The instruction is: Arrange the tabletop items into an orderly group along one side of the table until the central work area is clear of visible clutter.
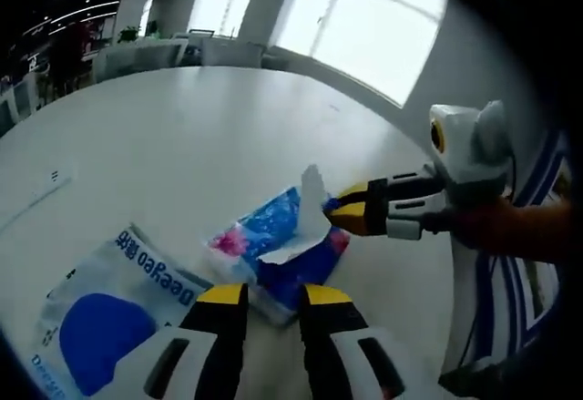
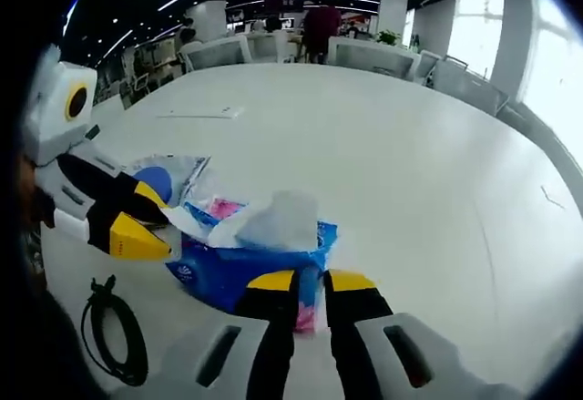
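- Left gripper [image 1: 273, 302]: jaws a little apart, tips at the near edge of the tissue pack [image 1: 278, 245], touching it or just short; I cannot tell whether they pinch it.
- Right gripper [image 2: 311, 283]: jaws set at the opposite end of the same pack [image 2: 246, 268], with a strip of wrapper in the narrow gap; whether they actually clamp it I cannot tell. In the left gripper view its yellow tips sit right at the white tissue [image 1: 310, 213] sticking up from the pack.
- The tissue pack lies on the white bench [image 1: 182, 136], well in from the edge, so it counts as central clutter.
- Risk: both grippers work one soft pack from opposite ends; pulling apart may tear the wrapper or stretch it.
- Risk: a grip that lands on the loose tissue alone would likely draw the sheet out and leave the pack behind.
- Risk: the Deeyeo bag [image 1: 100, 313] lies just beside the pack; dragging the pack may push it along.
- Risk: the black cable [image 2: 114, 327] loops near the right gripper and could snag.
- Count: one tissue pack, one Deeyeo bag, one cable loop, two grippers.
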`<state>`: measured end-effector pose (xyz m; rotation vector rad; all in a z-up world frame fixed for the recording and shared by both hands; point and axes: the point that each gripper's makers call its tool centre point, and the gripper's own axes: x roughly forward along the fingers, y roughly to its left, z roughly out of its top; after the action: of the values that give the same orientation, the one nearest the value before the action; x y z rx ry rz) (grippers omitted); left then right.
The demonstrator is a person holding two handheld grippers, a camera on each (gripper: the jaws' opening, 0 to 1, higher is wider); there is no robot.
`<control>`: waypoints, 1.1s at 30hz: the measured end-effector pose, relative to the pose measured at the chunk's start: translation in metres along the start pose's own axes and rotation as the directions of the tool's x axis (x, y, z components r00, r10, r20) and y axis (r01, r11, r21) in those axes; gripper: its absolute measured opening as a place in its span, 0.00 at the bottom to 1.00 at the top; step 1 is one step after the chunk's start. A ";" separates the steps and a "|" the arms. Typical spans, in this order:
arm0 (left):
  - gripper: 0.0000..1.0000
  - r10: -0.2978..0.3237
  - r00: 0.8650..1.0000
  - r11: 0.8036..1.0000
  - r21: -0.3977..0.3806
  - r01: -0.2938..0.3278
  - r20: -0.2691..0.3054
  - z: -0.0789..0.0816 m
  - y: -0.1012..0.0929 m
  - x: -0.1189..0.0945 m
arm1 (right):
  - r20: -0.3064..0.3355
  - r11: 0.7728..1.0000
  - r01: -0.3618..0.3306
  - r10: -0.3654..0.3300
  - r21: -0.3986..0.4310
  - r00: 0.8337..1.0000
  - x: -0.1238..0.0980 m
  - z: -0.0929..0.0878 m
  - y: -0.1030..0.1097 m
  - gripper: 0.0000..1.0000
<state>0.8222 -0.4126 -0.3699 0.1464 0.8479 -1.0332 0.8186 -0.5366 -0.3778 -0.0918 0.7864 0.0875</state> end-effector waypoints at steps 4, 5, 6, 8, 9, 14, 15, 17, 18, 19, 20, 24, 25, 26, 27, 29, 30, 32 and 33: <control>0.22 0.001 1.000 1.000 -0.002 -0.001 0.018 0.003 0.000 -0.004 | 0.030 1.000 0.006 -0.006 0.006 1.000 -0.003 0.005 0.001 0.14; 0.23 0.004 1.000 1.000 0.001 -0.004 0.024 0.004 0.001 -0.005 | 0.046 1.000 0.006 -0.007 0.020 0.999 -0.006 0.008 0.001 0.14; 0.23 0.004 1.000 1.000 0.004 -0.004 0.030 0.005 0.000 -0.007 | 0.054 1.000 0.007 -0.009 0.028 0.998 -0.009 0.010 0.001 0.15; 0.25 0.005 0.999 1.000 0.008 -0.005 0.041 0.007 -0.001 -0.012 | 0.078 0.999 0.011 -0.014 0.045 0.997 -0.014 0.015 0.002 0.18; 0.26 0.012 0.999 1.000 0.018 -0.013 0.049 0.008 -0.001 -0.015 | 0.089 0.999 0.004 -0.008 0.054 0.996 -0.016 0.017 0.005 0.19; 0.31 0.023 0.996 0.999 0.038 -0.026 0.080 0.007 0.005 -0.031 | 0.124 0.997 -0.018 0.009 0.073 0.992 -0.022 0.023 0.015 0.26; 0.32 0.029 0.996 0.999 0.039 -0.033 0.087 0.005 0.007 -0.036 | 0.131 0.997 -0.027 0.016 0.078 0.991 -0.024 0.023 0.019 0.28; 0.36 0.056 0.993 0.997 0.043 -0.061 0.105 0.001 0.016 -0.046 | 0.134 0.997 -0.036 0.026 0.072 0.991 -0.026 0.024 0.026 0.29; 0.37 0.067 0.992 0.997 0.039 -0.071 0.108 -0.001 0.020 -0.049 | 0.136 0.997 -0.041 0.032 0.068 0.990 -0.026 0.024 0.030 0.30; 0.38 0.078 0.991 0.996 0.031 -0.082 0.107 -0.003 0.024 -0.052 | 0.139 0.997 -0.046 0.037 0.065 0.990 -0.026 0.024 0.032 0.31; 0.39 0.091 0.990 0.996 0.015 -0.094 0.112 -0.006 0.030 -0.056 | 0.144 0.996 -0.056 0.046 0.064 0.988 -0.027 0.025 0.038 0.32; 0.41 0.150 0.981 0.989 -0.011 -0.150 0.121 -0.015 0.045 -0.074 | 0.149 0.995 -0.079 0.070 0.054 0.986 -0.030 0.028 0.052 0.36; 0.43 0.160 0.979 0.987 -0.020 -0.159 0.123 -0.017 0.048 -0.077 | 0.154 0.995 -0.083 0.075 0.050 0.985 -0.030 0.030 0.055 0.37; 0.44 0.163 0.979 0.987 -0.022 -0.162 0.123 -0.019 0.049 -0.079 | 0.154 0.995 -0.090 0.082 0.046 0.985 -0.029 0.032 0.059 0.37; 0.45 0.171 0.978 0.985 -0.026 -0.169 0.122 -0.021 0.052 -0.081 | 0.156 0.995 -0.096 0.089 0.041 0.984 -0.028 0.033 0.062 0.38; 0.46 0.194 0.972 0.981 -0.035 -0.191 0.129 -0.025 0.058 -0.088 | 0.161 0.994 -0.106 0.100 0.029 0.982 -0.027 0.037 0.067 0.39; 0.47 0.205 0.970 0.979 -0.042 -0.201 0.130 -0.027 0.061 -0.091 | 0.159 0.993 -0.113 0.109 0.019 0.981 -0.024 0.039 0.071 0.40; 0.48 0.224 0.966 0.974 -0.053 -0.219 0.127 -0.031 0.067 -0.095 | 0.162 0.992 -0.122 0.119 0.010 0.980 -0.023 0.043 0.075 0.40; 0.48 0.233 0.964 0.972 -0.061 -0.227 0.126 -0.034 0.070 -0.098 | 0.163 0.991 -0.132 0.130 -0.001 0.978 -0.023 0.046 0.079 0.41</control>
<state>0.8363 -0.2909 -0.3454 0.1322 0.7150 -0.7958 0.8260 -0.4543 -0.3334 -0.0227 0.6288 0.2135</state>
